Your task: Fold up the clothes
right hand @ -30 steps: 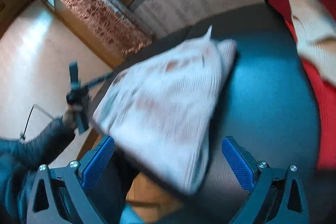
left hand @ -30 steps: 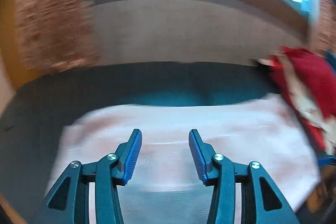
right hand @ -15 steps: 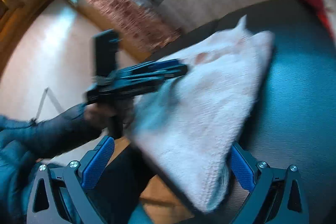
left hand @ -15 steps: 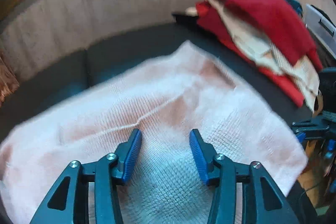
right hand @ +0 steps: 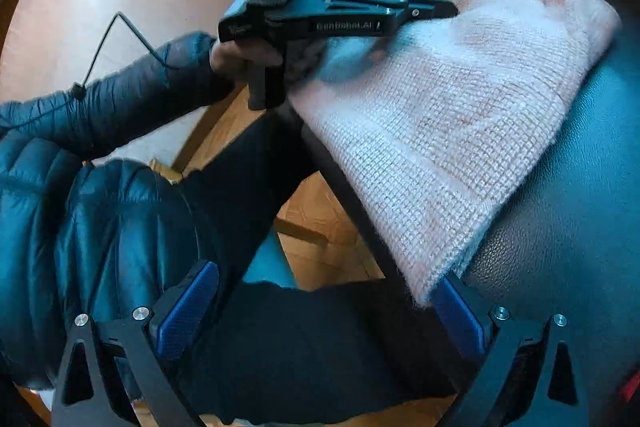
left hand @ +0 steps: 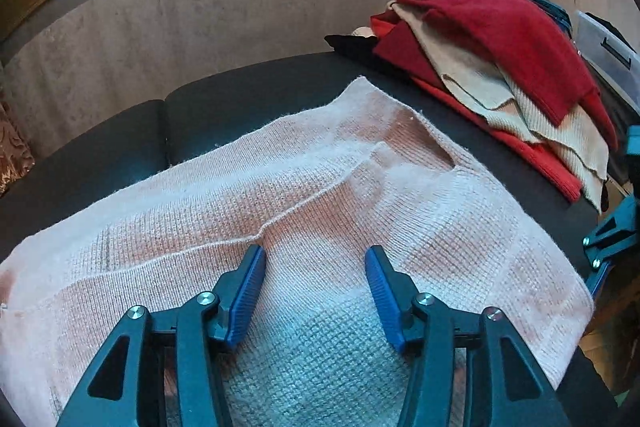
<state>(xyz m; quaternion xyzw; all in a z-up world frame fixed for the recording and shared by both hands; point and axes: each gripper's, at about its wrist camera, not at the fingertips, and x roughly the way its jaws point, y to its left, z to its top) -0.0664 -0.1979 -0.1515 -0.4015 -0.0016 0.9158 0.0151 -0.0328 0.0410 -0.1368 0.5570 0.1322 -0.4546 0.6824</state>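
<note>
One pale pink knit sweater (left hand: 320, 211) lies spread across the middle of the left wrist frame on a black leather tabletop (left hand: 120, 143), and it fills the upper right of the right wrist frame too, one edge hanging just past the table's near edge. The left gripper (left hand: 315, 283) sits low at the bottom center of its view over the knit, jaws partly open with nothing pinched between the two blue pads. The right gripper (right hand: 320, 311) is at the bottom of its own view, jaws spread wide and empty, its right pad just touching the sweater's lower corner. Upper right of the left wrist frame there's one pile of clothes (left hand: 500, 67): at least two red pieces and one cream one. A hand (right hand: 240, 55) in a dark puffy sleeve (right hand: 132, 95) holds the left gripper.
</note>
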